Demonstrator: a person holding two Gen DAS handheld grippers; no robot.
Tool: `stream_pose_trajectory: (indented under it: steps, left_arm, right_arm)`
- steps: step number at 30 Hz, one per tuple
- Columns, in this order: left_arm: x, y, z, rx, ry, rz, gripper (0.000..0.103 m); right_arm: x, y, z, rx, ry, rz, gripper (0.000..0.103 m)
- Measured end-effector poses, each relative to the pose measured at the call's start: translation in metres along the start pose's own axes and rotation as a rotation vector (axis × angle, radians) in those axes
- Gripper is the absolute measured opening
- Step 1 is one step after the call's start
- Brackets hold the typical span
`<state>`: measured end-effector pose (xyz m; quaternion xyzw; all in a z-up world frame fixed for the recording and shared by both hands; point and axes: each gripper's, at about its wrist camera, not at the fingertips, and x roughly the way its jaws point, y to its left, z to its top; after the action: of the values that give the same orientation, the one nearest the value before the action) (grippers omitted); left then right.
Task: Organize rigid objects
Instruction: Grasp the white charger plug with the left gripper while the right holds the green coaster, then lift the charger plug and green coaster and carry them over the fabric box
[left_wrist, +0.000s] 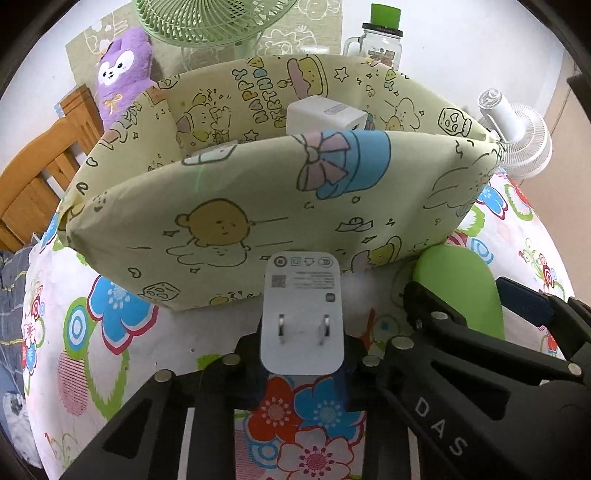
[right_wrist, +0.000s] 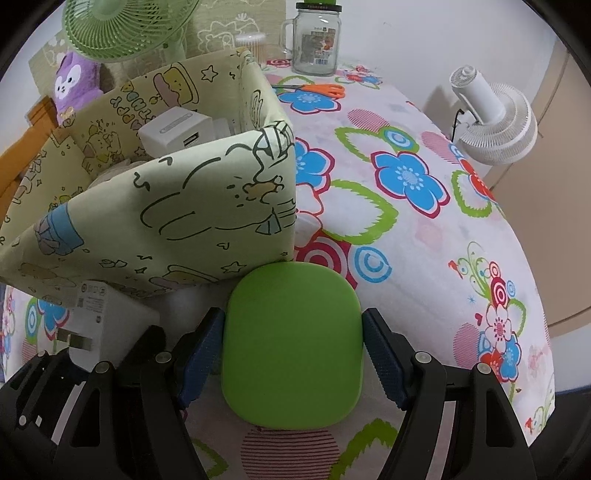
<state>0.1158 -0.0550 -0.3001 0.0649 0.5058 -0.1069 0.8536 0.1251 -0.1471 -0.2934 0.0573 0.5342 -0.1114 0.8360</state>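
Observation:
A white plug-in charger (left_wrist: 301, 314) with two metal prongs stands upright against the front of the cartoon-print fabric box (left_wrist: 258, 206). My left gripper (left_wrist: 301, 356) is shut on its lower end. The same charger (right_wrist: 107, 321) shows at the lower left of the right wrist view. A green rounded flat case (right_wrist: 293, 343) lies on the flowered tablecloth at the box's (right_wrist: 166, 221) right corner. My right gripper (right_wrist: 295, 354) is shut on it, and its blue pads (right_wrist: 384, 358) press both sides. Inside the box sits a white cube charger (right_wrist: 173, 133).
Behind the box stand a green fan (right_wrist: 122, 26), a purple plush toy (left_wrist: 122, 74) and a glass jar mug (right_wrist: 317, 40). Orange scissors (right_wrist: 314, 90) lie at the back. A white clip fan (right_wrist: 495, 118) sits at the table's right edge, and a wooden chair (left_wrist: 48, 170) is to the left.

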Motion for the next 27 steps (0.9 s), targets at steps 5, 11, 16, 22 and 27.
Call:
stream_pose_trajectory:
  steps: [5, 11, 16, 22, 27]
  left_arm:
    - [-0.009, -0.001, 0.000, 0.012, 0.058, 0.026, 0.027]
    - [-0.027, 0.001, -0.007, -0.007, 0.053, 0.030, 0.027]
    - [-0.047, 0.001, -0.011, -0.028, 0.029, 0.033, 0.027]
    - [-0.069, 0.003, -0.007, -0.053, -0.001, 0.032, 0.027]
    - [-0.090, 0.003, -0.003, -0.070, -0.030, 0.031, 0.027]
  right_arm:
    - [-0.008, -0.001, -0.004, 0.005, 0.011, 0.016, 0.077]
    - [-0.025, 0.000, -0.009, -0.006, -0.005, 0.025, 0.077]
    - [-0.044, -0.002, -0.010, -0.009, -0.032, 0.036, 0.077]
    - [-0.073, -0.003, -0.009, -0.024, -0.074, 0.044, 0.077]
    - [-0.097, -0.004, -0.005, -0.027, -0.115, 0.050, 0.077]
